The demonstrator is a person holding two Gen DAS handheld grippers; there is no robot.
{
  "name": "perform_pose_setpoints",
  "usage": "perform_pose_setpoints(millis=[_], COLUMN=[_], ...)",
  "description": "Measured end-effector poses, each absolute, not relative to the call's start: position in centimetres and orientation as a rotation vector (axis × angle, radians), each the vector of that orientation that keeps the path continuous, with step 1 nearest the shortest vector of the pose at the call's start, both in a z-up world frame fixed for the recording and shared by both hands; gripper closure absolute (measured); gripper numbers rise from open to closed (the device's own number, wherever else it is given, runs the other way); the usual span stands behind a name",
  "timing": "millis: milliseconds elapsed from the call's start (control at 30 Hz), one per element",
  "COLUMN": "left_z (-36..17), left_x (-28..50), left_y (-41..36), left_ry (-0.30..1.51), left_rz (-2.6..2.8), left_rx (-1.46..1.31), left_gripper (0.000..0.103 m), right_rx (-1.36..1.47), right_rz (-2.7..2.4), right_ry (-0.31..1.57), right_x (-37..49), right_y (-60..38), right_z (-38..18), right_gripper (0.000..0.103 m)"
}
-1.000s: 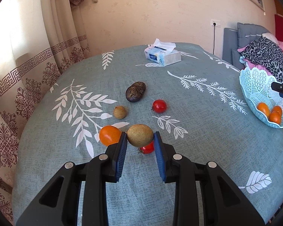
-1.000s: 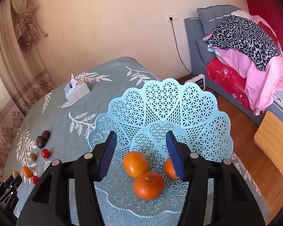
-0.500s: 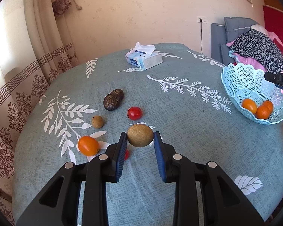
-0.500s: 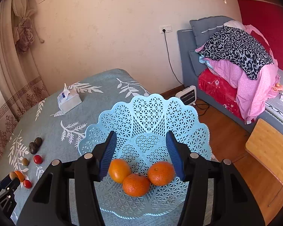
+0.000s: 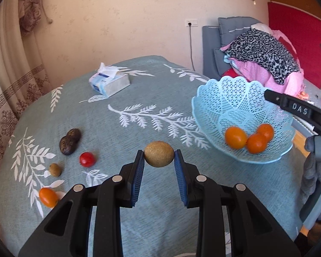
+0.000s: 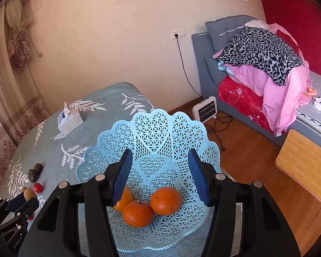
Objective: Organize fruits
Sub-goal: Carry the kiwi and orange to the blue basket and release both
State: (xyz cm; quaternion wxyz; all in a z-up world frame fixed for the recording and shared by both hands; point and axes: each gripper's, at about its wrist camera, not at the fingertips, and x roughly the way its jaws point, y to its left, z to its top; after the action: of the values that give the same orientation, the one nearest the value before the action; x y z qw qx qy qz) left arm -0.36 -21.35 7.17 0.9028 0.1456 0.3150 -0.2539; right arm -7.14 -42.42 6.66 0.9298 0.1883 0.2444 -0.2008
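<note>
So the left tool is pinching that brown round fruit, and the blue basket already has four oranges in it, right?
Not quite: the blue basket holds three orange fruits, not four, as the left wrist view shows; the right wrist view shows three too, one partly hidden behind a finger. The rest is right: the left gripper is pinching the brown round fruit.

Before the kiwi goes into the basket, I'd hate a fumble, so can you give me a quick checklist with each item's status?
1. Left hand-held gripper shut on kiwi: ok.
2. Kiwi lifted off the tablecloth: ok.
3. Basket has bare room beside the three oranges: ok.
4. Right hand-held gripper open and holding nothing: ok.
5. Kiwi over the basket: not ok, short of its rim.
6. Grip firmness: cannot tell.
</note>
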Motion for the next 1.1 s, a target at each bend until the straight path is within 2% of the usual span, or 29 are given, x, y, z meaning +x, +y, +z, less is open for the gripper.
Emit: perform_pose_setpoints(millis=[567, 667, 733, 767, 833, 900, 933, 1100], left_z=[7.5, 7.4, 7.5, 7.5, 7.5, 7.6, 7.7, 8.0], left_x=[1.4, 1.4, 1.2, 1.2, 1.0, 0.9, 0.9, 0.7], left_y=[-28.8, -29.0, -28.9, -28.9, -28.7, -28.5, -28.3, -27.6], left_ry=[0.635, 0.633, 0.630, 0.631, 0.624, 0.617, 0.615, 0.595], left_rz=[-0.708, -0.707, -0.709, -0.709, -0.704, -0.692, -0.685, -0.639], left_rx=[0.265, 0.267, 0.272, 0.274, 0.271, 0.273, 0.273, 0.289], left_gripper=[0.071, 0.054, 0.049, 0.041, 0.031, 0.018, 0.014, 0.012], right_rx=[0.368, 0.372, 0.373, 0.373, 0.374, 0.368, 0.366, 0.354], right_rz=[-0.418, -0.421, -0.422, -0.422, -0.424, -0.425, -0.424, -0.423], right_ry=[0.517, 0.516, 0.514, 0.513, 0.509, 0.505, 0.503, 0.495], right_x=[-6.8, -6.9, -6.9, -7.0, -7.0, -7.1, -7.1, -7.3], right_y=[-42.5, -42.7, -42.7, -42.7, -42.7, -42.5, -42.4, -42.0], right_z=[6.1, 6.1, 6.2, 6.2, 6.2, 6.4, 6.5, 6.8], right_gripper=[0.047, 0.047, 0.047, 0.047, 0.039, 0.038, 0.037, 0.033])
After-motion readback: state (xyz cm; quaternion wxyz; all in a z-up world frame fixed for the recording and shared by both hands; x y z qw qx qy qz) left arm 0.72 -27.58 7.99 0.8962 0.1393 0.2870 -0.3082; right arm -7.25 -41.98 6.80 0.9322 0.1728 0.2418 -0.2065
